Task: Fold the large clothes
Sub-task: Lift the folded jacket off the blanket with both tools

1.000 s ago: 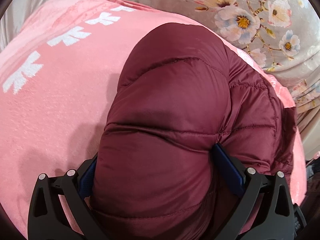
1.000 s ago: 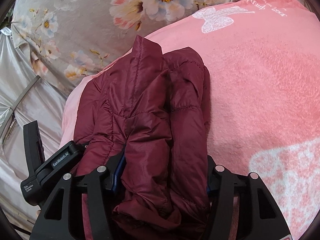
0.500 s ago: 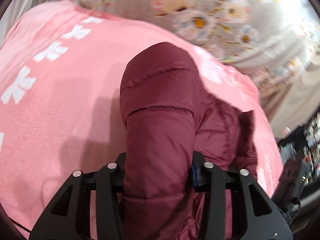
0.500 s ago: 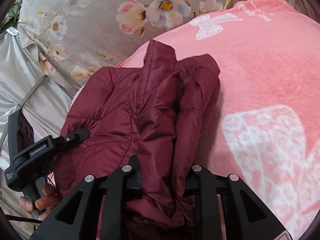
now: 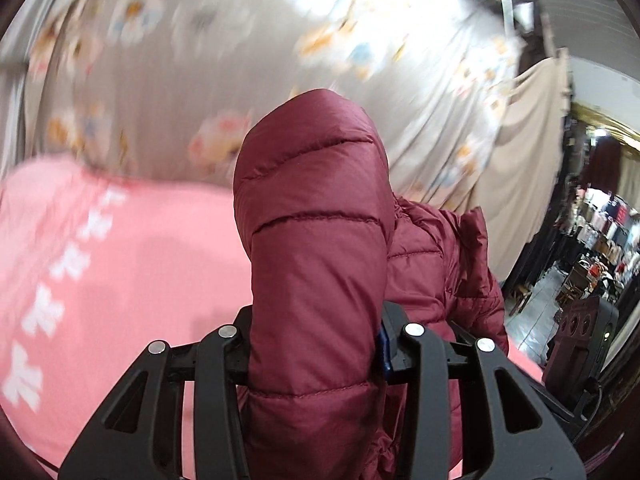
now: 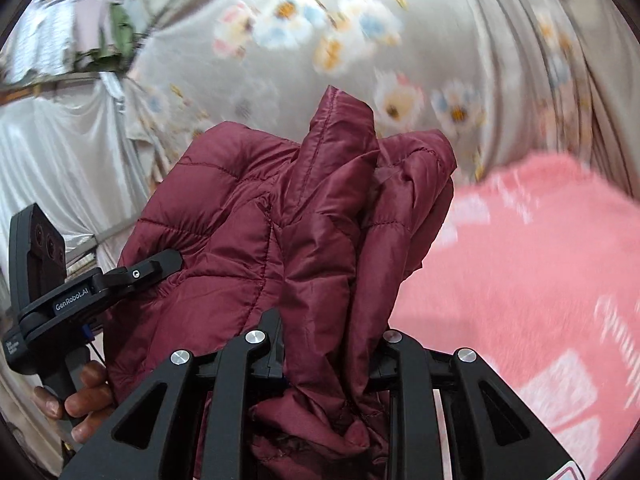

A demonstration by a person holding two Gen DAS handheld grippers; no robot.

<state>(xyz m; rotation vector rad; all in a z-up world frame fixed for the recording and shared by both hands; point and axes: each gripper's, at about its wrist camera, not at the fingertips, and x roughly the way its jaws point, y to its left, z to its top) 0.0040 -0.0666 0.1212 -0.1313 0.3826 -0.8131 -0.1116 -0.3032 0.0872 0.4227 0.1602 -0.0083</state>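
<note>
**Quilted jacket lifted clear of the bed, one grip per hand**

At left, our left gripper (image 5: 316, 356) pinches a padded fold of the maroon jacket (image 5: 316, 248); at right, our right gripper (image 6: 330, 354) clamps bunched fabric, above the pink blanket (image 6: 540, 264) near its far edge. The slick shell may slip free, spoiling the fold.

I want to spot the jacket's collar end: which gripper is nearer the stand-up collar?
Right. The right gripper clamps the maroon jacket just below its collar; the left gripper grips a puffy quilted section farther away.
</note>
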